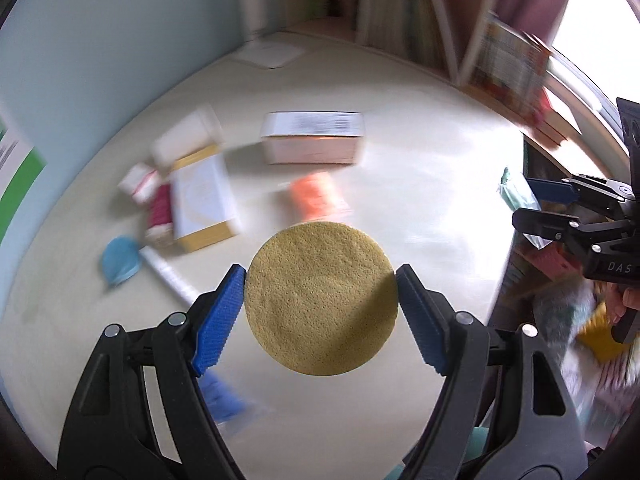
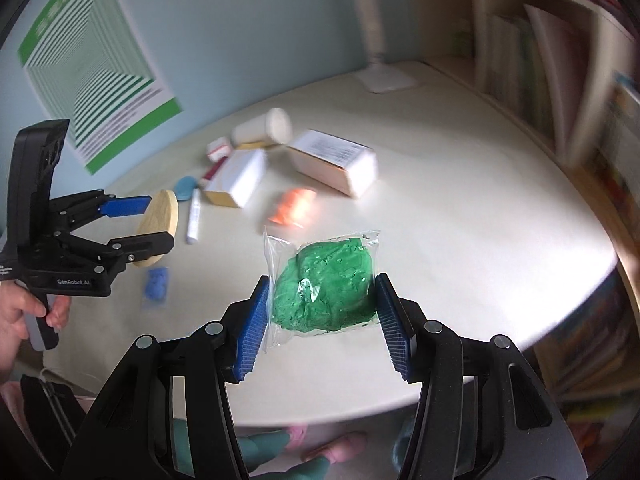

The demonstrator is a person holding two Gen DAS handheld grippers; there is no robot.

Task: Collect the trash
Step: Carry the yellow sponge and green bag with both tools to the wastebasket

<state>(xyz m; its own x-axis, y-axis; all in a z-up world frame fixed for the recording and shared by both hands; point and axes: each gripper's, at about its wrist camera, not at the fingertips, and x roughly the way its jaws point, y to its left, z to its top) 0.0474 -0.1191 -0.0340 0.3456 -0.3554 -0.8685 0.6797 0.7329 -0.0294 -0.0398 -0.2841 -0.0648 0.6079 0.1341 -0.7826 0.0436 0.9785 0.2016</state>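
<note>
Left hand-held gripper (image 1: 320, 312) clamps a round yellow sponge disc (image 1: 322, 298) by its edges above the counter (image 1: 420, 184), right hand-held gripper (image 2: 320, 316) pinches a bagged green lump (image 2: 326, 290) likewise, both apparently lifted for binning.

Each of the 2 fisheye views looks forward and down along its own hand-held gripper, close over the counter (image 1: 420, 168). Both share the boxes (image 2: 334, 160) ahead, and each catches the other hand-held gripper sideways.
</note>
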